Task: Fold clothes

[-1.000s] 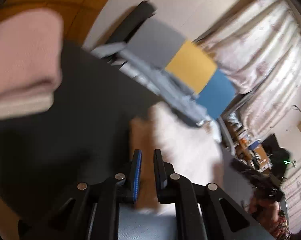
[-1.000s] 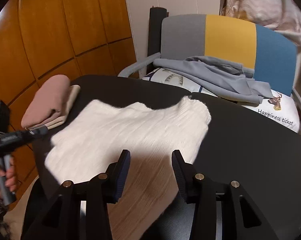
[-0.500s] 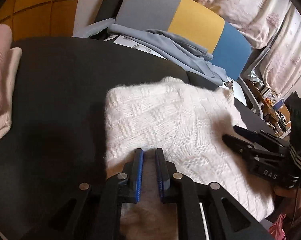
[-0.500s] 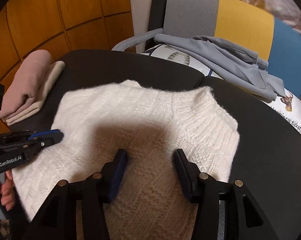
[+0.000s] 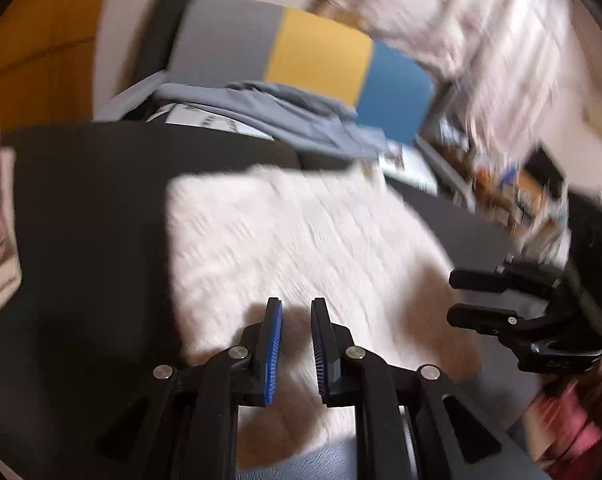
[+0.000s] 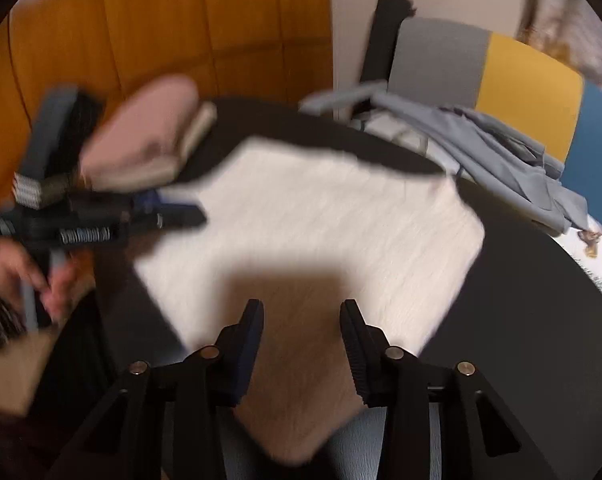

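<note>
Motion blur smears both views, so no writing is legible. The white sweater (image 6: 317, 216) lies flat on the black table (image 6: 541, 320). The left gripper (image 5: 295, 320) is narrowly parted, the right gripper (image 6: 301, 320) spread; both grip nothing.

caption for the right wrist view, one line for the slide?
Open right gripper above a white sweater on the black table; left gripper at its left edge.
</note>
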